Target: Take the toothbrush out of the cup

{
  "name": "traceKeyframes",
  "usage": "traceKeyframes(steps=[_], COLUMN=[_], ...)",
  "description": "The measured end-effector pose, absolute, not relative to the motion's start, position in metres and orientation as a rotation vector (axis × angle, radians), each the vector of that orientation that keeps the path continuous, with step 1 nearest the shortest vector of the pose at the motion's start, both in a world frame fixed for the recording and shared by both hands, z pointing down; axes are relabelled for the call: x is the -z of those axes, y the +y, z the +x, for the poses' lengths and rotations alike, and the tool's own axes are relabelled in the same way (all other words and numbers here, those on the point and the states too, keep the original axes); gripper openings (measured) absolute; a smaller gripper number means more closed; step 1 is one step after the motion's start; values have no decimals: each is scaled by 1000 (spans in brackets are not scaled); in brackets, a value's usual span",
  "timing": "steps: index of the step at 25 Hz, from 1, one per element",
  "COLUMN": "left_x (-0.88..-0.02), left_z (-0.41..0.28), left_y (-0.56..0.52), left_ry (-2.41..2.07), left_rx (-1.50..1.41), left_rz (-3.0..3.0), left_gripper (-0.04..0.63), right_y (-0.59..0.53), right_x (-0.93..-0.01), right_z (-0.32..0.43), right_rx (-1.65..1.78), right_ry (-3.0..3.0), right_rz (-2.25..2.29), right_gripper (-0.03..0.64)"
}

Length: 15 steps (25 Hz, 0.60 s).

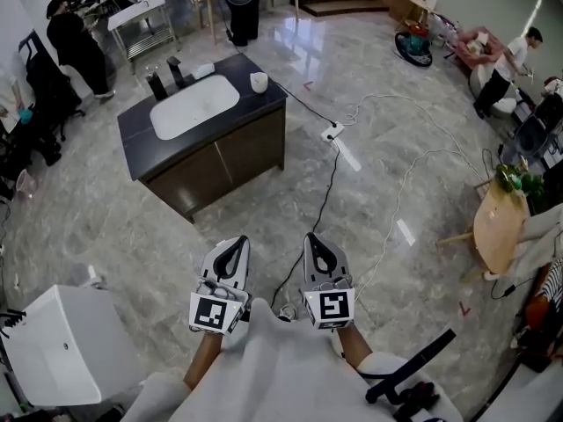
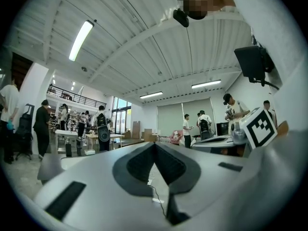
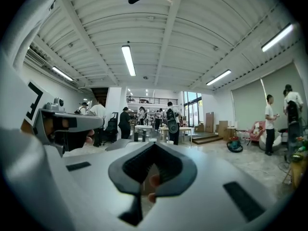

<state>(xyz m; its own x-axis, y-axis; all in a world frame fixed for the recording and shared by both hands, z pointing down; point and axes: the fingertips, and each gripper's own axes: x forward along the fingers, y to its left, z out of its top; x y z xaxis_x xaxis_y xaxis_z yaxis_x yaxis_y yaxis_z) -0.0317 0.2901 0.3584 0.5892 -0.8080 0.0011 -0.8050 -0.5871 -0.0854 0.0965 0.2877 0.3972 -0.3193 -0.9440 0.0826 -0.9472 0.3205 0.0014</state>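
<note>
A white cup (image 1: pixel 259 82) stands on the right corner of a dark vanity counter (image 1: pixel 264 104) with a white basin (image 1: pixel 193 105), far ahead across the floor. No toothbrush can be made out in the cup at this distance. The cup (image 3: pixel 169 142) also shows small in the right gripper view, just above the jaw tips. My left gripper (image 1: pixel 241 241) and right gripper (image 1: pixel 312 237) are held side by side low in the head view, far short of the vanity. Both point level toward it. Each pair of jaws is shut with nothing between them, as the left gripper (image 2: pixel 154 144) and right gripper (image 3: pixel 154 144) views show.
Two dark bottles (image 1: pixel 165 79) stand behind the basin. A black cable and power strip (image 1: pixel 332 132) cross the marble floor between me and the vanity. A white box (image 1: pixel 62 345) sits at lower left and a round wooden table (image 1: pixel 497 227) at right. Several people stand around the room's edges.
</note>
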Motion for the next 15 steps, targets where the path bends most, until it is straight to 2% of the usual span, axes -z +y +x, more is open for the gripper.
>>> traceKeyframes(steps=[15], left_x=[-366], left_z=[-8], left_y=[274], left_ry=[1424], left_rx=[57], left_rz=[-2729], left_gripper=[-5], right_y=[285], right_x=[-411], right_z=[118], right_rx=[-106], right_ry=[-2516], right_rz=[1744], right_gripper=[5])
